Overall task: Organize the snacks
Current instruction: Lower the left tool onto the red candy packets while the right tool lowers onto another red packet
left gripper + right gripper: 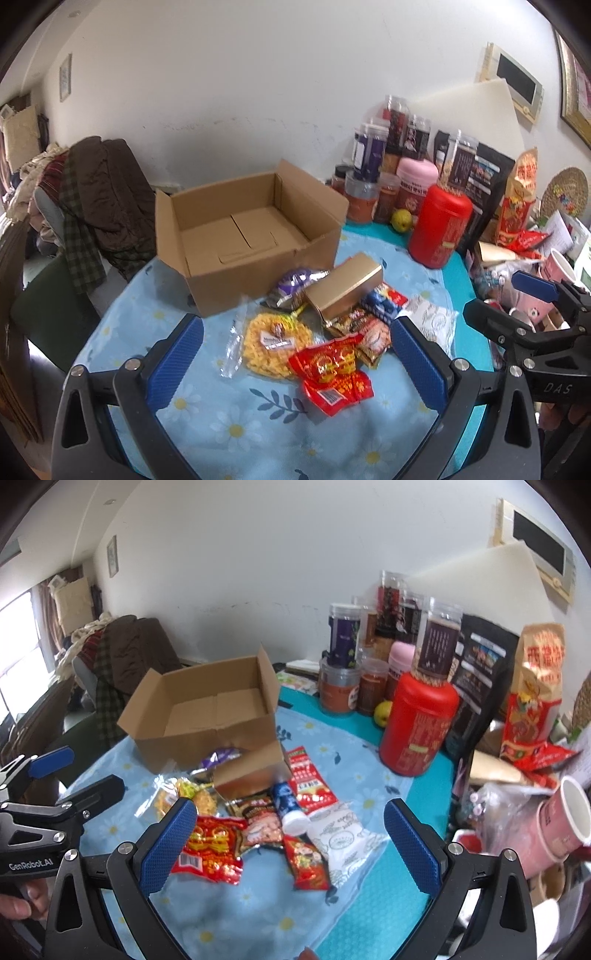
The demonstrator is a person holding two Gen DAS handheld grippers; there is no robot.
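Both claws hang above the desk with nothing in them: the left claw stands wide apart over the near end of the snack pile, and the right claw is just as wide over the same heap from the other side. The snacks lie loose on the flowered cloth in front of the box, which sits empty with its flaps up.

The trouble I'd expect is in the pile itself. The gold carton lies tilted across several packets, so pulling one from under it could tip it over. The red packet and the yellow bag overlap (both look slick and crinkly), and a pinch on one could drag its neighbour or slip off the film. The blue tube would likely roll if nudged. The red jar and the stacked jars behind it stand near enough that a wide swing by the right claw could knock them.
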